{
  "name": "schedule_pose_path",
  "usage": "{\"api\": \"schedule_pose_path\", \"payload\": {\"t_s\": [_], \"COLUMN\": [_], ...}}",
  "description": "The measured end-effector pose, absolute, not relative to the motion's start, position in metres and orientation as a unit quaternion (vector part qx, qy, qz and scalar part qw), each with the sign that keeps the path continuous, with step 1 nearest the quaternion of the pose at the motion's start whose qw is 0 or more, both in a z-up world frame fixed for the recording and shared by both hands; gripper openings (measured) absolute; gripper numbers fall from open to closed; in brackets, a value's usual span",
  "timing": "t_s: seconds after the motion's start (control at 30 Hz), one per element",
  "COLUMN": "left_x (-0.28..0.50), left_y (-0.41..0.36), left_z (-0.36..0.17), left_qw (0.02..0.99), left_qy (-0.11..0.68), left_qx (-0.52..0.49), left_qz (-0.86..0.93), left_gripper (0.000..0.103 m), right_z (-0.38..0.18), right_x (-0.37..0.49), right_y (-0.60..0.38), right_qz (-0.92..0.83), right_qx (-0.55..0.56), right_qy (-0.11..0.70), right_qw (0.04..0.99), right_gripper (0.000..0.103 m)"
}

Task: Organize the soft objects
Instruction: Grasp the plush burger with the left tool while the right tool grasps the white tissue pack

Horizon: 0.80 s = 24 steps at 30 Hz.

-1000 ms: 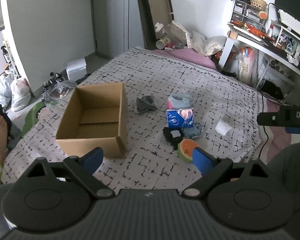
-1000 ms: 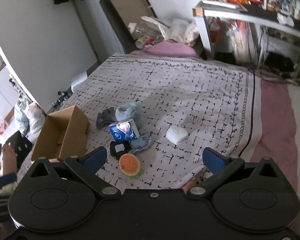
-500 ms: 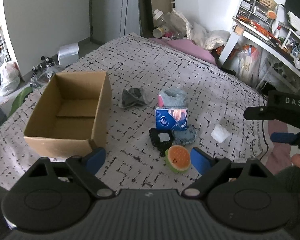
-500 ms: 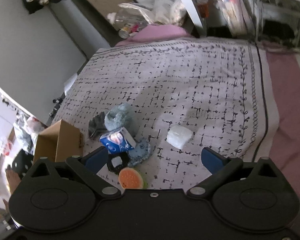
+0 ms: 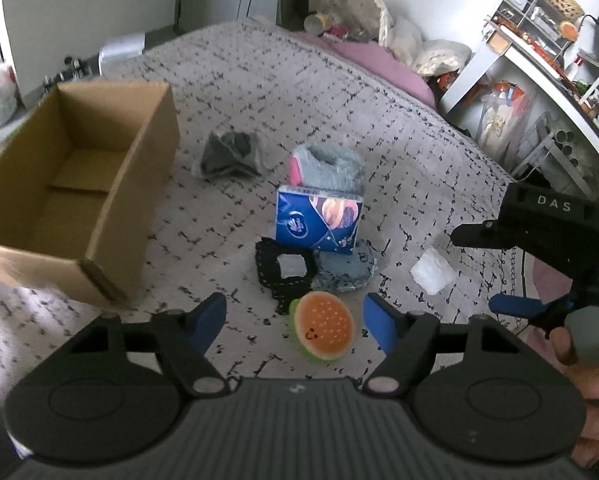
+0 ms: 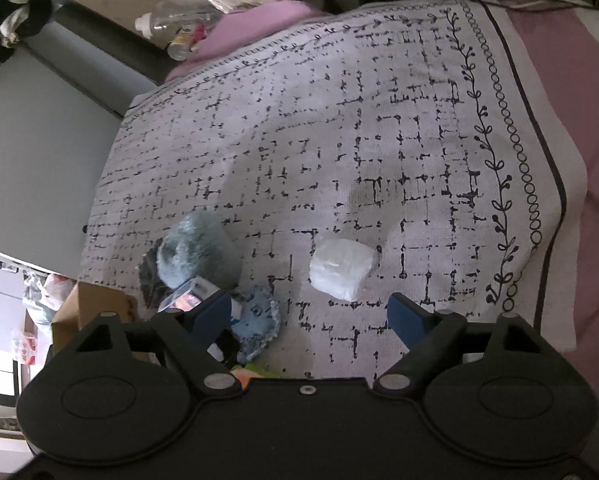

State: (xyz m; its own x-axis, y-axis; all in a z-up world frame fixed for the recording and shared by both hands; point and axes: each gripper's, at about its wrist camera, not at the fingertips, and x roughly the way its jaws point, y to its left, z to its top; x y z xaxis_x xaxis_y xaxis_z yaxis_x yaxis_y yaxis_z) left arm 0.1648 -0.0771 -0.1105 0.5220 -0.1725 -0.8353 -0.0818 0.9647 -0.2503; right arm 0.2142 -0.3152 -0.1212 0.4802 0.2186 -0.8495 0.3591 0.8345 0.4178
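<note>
Between the fingers of my left gripper (image 5: 295,318) lies a burger-shaped plush (image 5: 323,326) on the patterned bedspread (image 5: 259,92). The jaws are closing and the pads stand clear of it. Behind it sit a black pouch (image 5: 285,270), a denim-blue cloth (image 5: 345,274), a blue tissue pack (image 5: 317,222), a fluffy blue sock (image 5: 327,168) and a grey bundle (image 5: 229,154). My right gripper (image 6: 309,308) hovers just short of a white packet (image 6: 341,274). Its jaws are closing too, with nothing pressed between them.
An open, empty cardboard box (image 5: 71,184) stands on the bed's left side. A pink pillow (image 5: 375,64) and clutter lie at the head of the bed. A white desk with shelves (image 5: 539,52) runs along the right. A hand (image 5: 587,380) holds the right gripper.
Both grippers have dropped toward the bed and closed in on the pile. Their jaws have narrowed. The burger plush now lies between the left fingers, and the right view has rolled.
</note>
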Motion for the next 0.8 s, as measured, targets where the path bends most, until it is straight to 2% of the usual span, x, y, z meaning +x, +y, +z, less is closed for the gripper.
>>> {"api": "schedule_pose_path", "payload": {"t_s": [0.4,0.57,0.7,0.8], "left_x": [0.192,0.198,0.200,0.199], "left_y": [-0.096,-0.099,-0.099,-0.100], "left_z": [-0.162,-0.176,-0.188,-0.190], "left_qw": [0.830,0.823,0.814,0.814], "left_qy": [0.532,0.538,0.546,0.544], "left_qx": [-0.163,-0.178,-0.199,-0.206], "left_qz": [-0.033,-0.029,-0.014,-0.006], "left_gripper": [0.072,0.064,0.048,0.044], "right_z": [-0.160,-0.172,-0.182,-0.187], "right_x": [0.241,0.252,0.260,0.262], "right_y": [-0.326,-0.319,-0.315,-0.312], "right_qz": [-0.079,-0.092,-0.100,-0.107], "right_qx": [0.325,0.305,0.298,0.291], "right_qy": [0.531,0.542,0.554,0.557], "right_qw": [0.778,0.778,0.771,0.770], "right_gripper": [0.084,0.084,0.084,0.081]}}
